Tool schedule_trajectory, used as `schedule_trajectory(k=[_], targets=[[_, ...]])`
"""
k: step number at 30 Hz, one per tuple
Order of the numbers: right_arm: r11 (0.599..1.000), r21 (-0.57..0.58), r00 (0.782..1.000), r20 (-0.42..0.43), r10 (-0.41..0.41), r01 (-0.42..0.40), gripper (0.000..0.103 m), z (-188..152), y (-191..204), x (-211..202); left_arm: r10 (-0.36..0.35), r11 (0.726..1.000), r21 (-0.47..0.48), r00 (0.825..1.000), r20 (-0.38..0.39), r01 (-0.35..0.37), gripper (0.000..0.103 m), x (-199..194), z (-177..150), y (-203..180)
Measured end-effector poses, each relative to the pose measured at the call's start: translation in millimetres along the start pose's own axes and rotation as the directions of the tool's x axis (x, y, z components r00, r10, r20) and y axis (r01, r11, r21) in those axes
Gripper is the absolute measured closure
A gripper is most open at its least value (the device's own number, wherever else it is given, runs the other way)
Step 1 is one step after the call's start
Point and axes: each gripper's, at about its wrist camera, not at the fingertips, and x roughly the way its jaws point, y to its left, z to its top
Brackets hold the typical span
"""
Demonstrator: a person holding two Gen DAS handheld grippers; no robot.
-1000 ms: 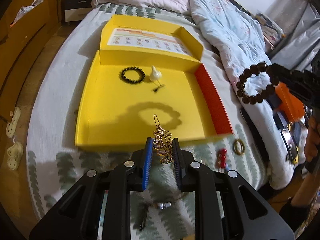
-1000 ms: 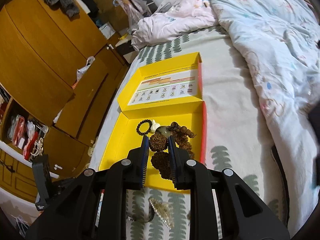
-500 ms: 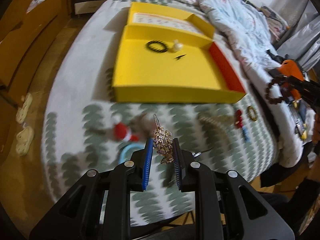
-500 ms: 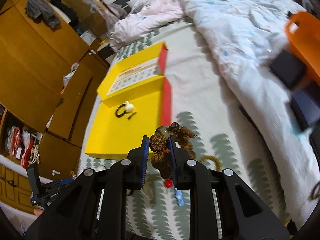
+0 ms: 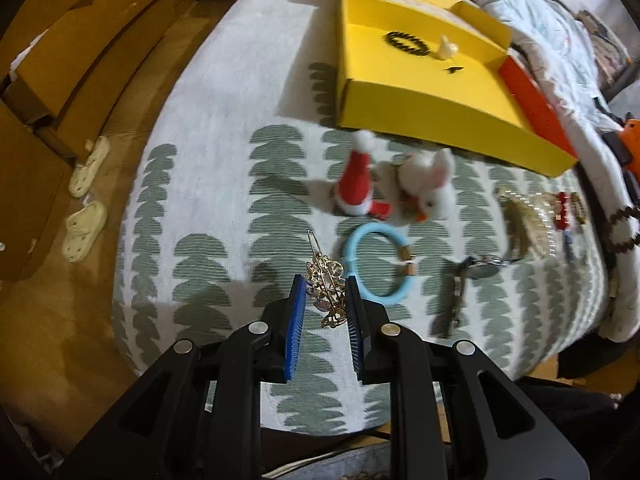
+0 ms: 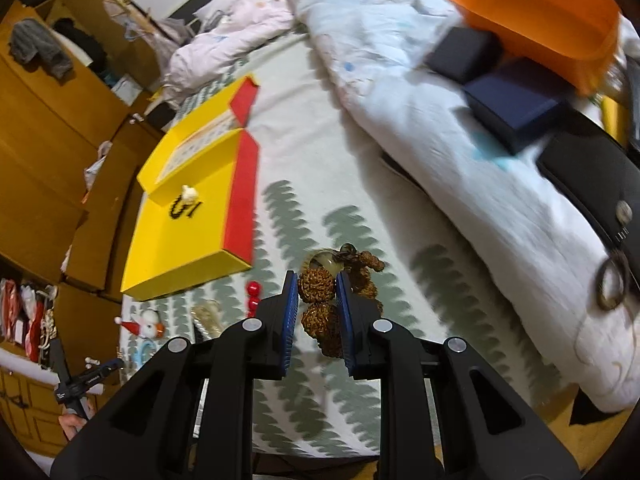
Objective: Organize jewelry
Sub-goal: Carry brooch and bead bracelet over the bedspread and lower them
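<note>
the left gripper (image 5: 323, 300) has its fingers clamped on a gold hair clip (image 5: 328, 286), pinched at the ornate body so the thin pin sticks forward, free to be laid down. it hangs above the patterned bed cover (image 5: 208, 184), just left of a blue bracelet (image 5: 374, 262) and short of the santa toy (image 5: 358, 184) and the white plush (image 5: 430, 188). the yellow box (image 5: 420, 96), likely the place for sorted pieces, already holds a black bead bracelet (image 5: 407, 42) and a small white charm (image 5: 446, 46).

the right gripper (image 6: 317, 300) is closed on a brown seed-bead bracelet (image 6: 318, 286), gripped across two beads with the rest of the loop dangling.

a second ago both grippers were over the box; since then both have pulled back toward the foot of the bed with their pieces unreleased, the right now nearer an orange basket (image 6: 552, 12).
</note>
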Motion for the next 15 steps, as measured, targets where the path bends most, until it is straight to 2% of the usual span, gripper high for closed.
schedule_trajectory(k=[3,7,9,15], targets=[[0.999,0.007,0.999,0.001,-0.034,0.034,0.083,-6,-7,1,0.008,1.0,-0.006,1.0,-0.011,-0.008,0.082,7,4,1],[0.996,0.007,0.995,-0.039,-0.088,0.088,0.083,-12,-10,15,0.06,0.998,-0.016,0.998,-0.015,-0.06,0.082,16,8,4],[0.995,0.011,0.993,-0.066,-0.098,0.099,0.083,-14,-10,24,0.097,0.995,-0.016,0.995,-0.012,-0.097,0.082,21,10,5],[0.992,-0.025,0.984,-0.125,-0.129,0.127,0.083,-18,2,54,0.136,0.99,-0.03,0.99,-0.027,-0.137,0.082,33,14,8]])
